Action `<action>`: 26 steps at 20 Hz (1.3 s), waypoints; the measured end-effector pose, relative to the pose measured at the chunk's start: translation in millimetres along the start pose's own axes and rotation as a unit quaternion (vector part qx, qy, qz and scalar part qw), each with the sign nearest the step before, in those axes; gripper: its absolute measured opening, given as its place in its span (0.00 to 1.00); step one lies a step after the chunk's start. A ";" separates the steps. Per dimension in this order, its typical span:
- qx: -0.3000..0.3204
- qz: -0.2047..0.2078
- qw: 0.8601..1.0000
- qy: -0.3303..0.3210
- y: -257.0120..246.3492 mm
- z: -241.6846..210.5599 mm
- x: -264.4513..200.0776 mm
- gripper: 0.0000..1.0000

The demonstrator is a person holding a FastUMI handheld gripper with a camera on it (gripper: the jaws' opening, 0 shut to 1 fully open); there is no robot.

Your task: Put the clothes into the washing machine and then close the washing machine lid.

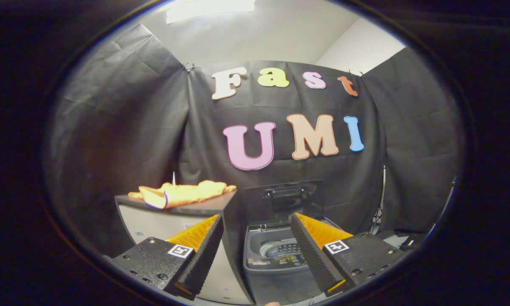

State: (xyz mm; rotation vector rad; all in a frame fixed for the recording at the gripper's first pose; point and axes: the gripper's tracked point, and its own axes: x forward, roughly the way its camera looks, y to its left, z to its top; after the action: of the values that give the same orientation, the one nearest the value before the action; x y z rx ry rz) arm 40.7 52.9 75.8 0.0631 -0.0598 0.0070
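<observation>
A: Tongs view, which way do the clothes [182,194] lie?

B: Up and left of the tongs [255,250], beyond the left fingertip, on a dark worktop [203,208]. Orange bundle, long axis running left-right.

A: Tongs state?

B: Spread wide, holding nothing.

A: Washing machine [276,259]?

B: Between the fingers & just ahead, lid [286,197] up, drum showing. Prob. a swing left first.

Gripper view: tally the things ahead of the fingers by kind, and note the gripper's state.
Orange cloth, lying on the cabinet top: 1
Cabinet: 1
Washing machine, lid raised: 1
Gripper, open, holding nothing: 1
Total: 4
</observation>
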 end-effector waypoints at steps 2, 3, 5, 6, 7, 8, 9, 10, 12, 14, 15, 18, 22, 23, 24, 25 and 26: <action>0.012 0.018 1.000 0.013 30.2 10.7 18.8 0.97; 0.011 0.039 0.999 0.016 49.5 17.3 29.9 0.97; -0.026 0.074 0.997 0.022 81.2 26.1 51.4 0.97; -0.044 0.078 0.996 0.027 92.1 28.9 60.6 0.97; -0.057 0.082 0.994 0.034 105.1 30.1 66.8 0.97; -0.059 0.095 0.993 0.036 122.8 33.7 75.8 0.97; -0.054 0.105 0.992 0.039 139.5 35.8 89.6 0.97; -0.044 0.111 0.992 0.043 154.7 36.0 100.9 0.97; -0.045 0.112 0.990 0.066 179.8 24.3 121.3 0.97; -0.058 0.111 0.988 0.090 201.7 9.8 144.6 0.97; -0.068 0.116 0.986 0.099 212.4 3.2 156.5 0.97; -0.073 0.136 0.976 0.151 240.0 -18.7 179.4 0.97; -0.065 0.119 0.968 0.211 240.5 -41.4 213.5 0.97; -0.061 0.106 0.967 0.224 241.1 -45.1 219.2 0.97; -0.053 0.097 0.966 0.234 242.5 -48.9 227.3 0.97; -0.051 0.090 0.962 0.252 241.5 -56.0 235.2 0.97; -0.049 0.081 0.958 0.271 240.4 -65.5 242.4 0.97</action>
State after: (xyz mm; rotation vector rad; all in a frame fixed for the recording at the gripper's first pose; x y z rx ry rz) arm 284.4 298.2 40.2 -0.0447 0.4848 0.1852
